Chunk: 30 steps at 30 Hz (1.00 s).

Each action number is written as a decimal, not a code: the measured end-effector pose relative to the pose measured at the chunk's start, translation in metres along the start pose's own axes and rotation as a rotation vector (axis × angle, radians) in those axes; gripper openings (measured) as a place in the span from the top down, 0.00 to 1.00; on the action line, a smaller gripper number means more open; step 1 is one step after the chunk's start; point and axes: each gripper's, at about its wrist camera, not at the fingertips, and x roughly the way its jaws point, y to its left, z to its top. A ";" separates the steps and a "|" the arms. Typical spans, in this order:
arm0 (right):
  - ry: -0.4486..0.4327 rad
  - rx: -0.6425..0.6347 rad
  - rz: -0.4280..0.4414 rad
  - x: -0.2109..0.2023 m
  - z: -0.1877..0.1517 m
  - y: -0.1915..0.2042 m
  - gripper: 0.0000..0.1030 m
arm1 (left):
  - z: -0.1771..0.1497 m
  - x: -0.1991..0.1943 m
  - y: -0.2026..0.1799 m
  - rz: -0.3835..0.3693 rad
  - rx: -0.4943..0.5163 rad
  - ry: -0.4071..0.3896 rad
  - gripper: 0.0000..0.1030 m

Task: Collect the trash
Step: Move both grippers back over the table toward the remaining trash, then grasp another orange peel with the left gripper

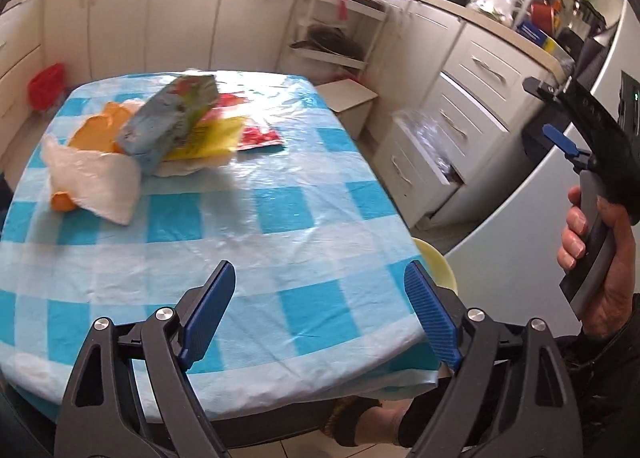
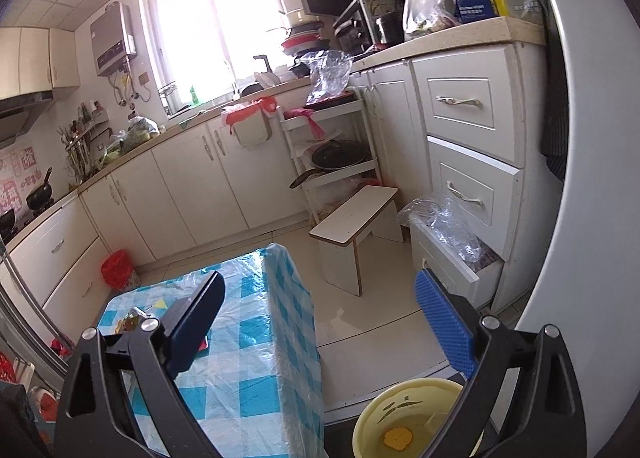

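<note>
A pile of trash lies at the far left of the blue-checked table (image 1: 280,242): a crumpled blue-green carton (image 1: 168,121), orange peel (image 1: 100,125), a white plastic bag (image 1: 96,177), a yellow wrapper (image 1: 208,137) and a red wrapper (image 1: 260,137). My left gripper (image 1: 320,310) is open and empty above the table's near edge. My right gripper (image 2: 320,326) is open and empty, held up to the right of the table; it also shows in the left wrist view (image 1: 560,117). A yellow bin (image 2: 404,418) with a scrap of peel inside stands on the floor by the table.
White cabinets (image 2: 200,185) run along the back wall. A white step stool (image 2: 352,230) and a rack with pans (image 2: 336,153) stand beyond the table. An open drawer with plastic (image 2: 452,242) juts out at right. A red-bagged bin (image 2: 118,270) sits on the floor.
</note>
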 end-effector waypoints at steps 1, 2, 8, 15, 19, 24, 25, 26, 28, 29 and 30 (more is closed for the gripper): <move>0.009 -0.017 0.012 0.003 -0.001 0.007 0.10 | -0.001 -0.004 0.013 0.011 -0.022 -0.004 0.20; 0.018 -0.032 0.022 0.006 -0.003 0.014 0.10 | -0.002 -0.008 0.025 0.026 -0.045 -0.009 0.20; 0.091 -0.155 0.099 0.026 -0.019 0.065 0.10 | -0.005 -0.029 0.086 0.115 -0.139 -0.056 0.20; 0.142 -0.287 0.162 0.037 -0.039 0.109 0.10 | 0.052 -0.045 0.142 0.310 -0.097 -0.156 0.20; 0.167 -0.342 0.169 0.043 -0.050 0.122 0.10 | 0.098 -0.024 0.172 0.397 -0.062 -0.124 0.20; 0.193 -0.362 0.178 0.051 -0.057 0.131 0.10 | 0.138 0.030 0.192 0.421 -0.002 0.022 0.20; 0.198 -0.364 0.183 0.053 -0.058 0.133 0.10 | 0.140 0.040 0.194 0.428 0.004 0.054 0.20; 0.201 -0.368 0.187 0.054 -0.059 0.136 0.10 | 0.141 0.051 0.198 0.436 0.005 0.086 0.21; 0.210 -0.380 0.196 0.057 -0.061 0.143 0.10 | 0.143 0.074 0.205 0.427 -0.003 0.159 0.28; 0.214 -0.389 0.202 0.058 -0.062 0.145 0.10 | 0.143 0.084 0.209 0.411 -0.017 0.196 0.38; 0.218 -0.397 0.209 0.059 -0.064 0.148 0.10 | 0.143 0.092 0.213 0.399 -0.031 0.223 0.51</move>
